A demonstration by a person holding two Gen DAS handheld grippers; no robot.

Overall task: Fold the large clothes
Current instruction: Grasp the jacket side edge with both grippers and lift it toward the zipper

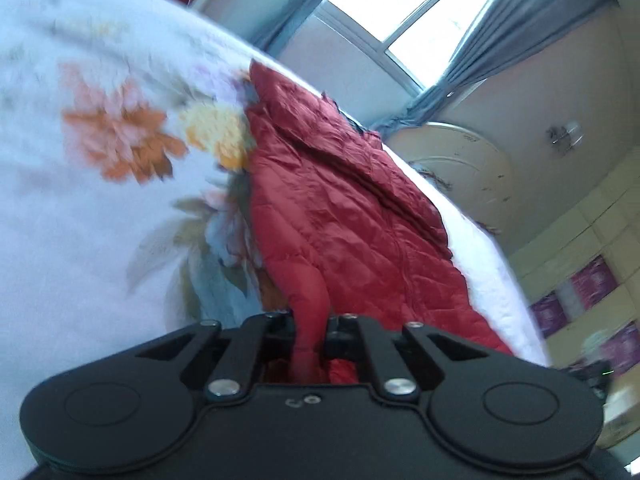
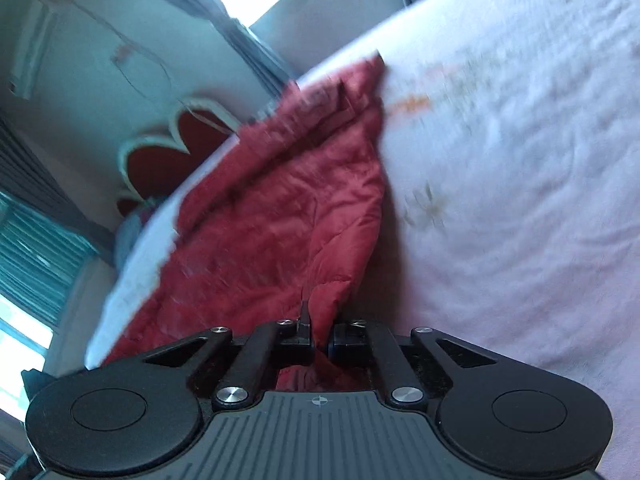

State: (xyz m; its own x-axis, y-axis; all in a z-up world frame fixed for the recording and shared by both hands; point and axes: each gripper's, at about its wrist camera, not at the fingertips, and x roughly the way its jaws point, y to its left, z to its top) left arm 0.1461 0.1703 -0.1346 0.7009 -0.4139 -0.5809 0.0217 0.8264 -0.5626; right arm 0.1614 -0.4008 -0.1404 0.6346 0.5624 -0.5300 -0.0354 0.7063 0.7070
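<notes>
A dark red quilted puffer jacket (image 1: 344, 216) lies stretched along the bed, away from the camera. My left gripper (image 1: 310, 336) is shut on a pinched fold of the jacket's near edge. In the right wrist view the same red jacket (image 2: 276, 220) lies on the bed with creases. My right gripper (image 2: 320, 340) is shut on another fold of its near edge. Both views are tilted and blurred.
The bed has a white sheet with orange and yellow flower prints (image 1: 120, 136). The sheet spreads wide to the right in the right wrist view (image 2: 520, 200). A window with grey curtains (image 1: 420, 12), a cream headboard (image 1: 460, 172) and a red heart-shaped headboard (image 2: 172, 152) stand behind.
</notes>
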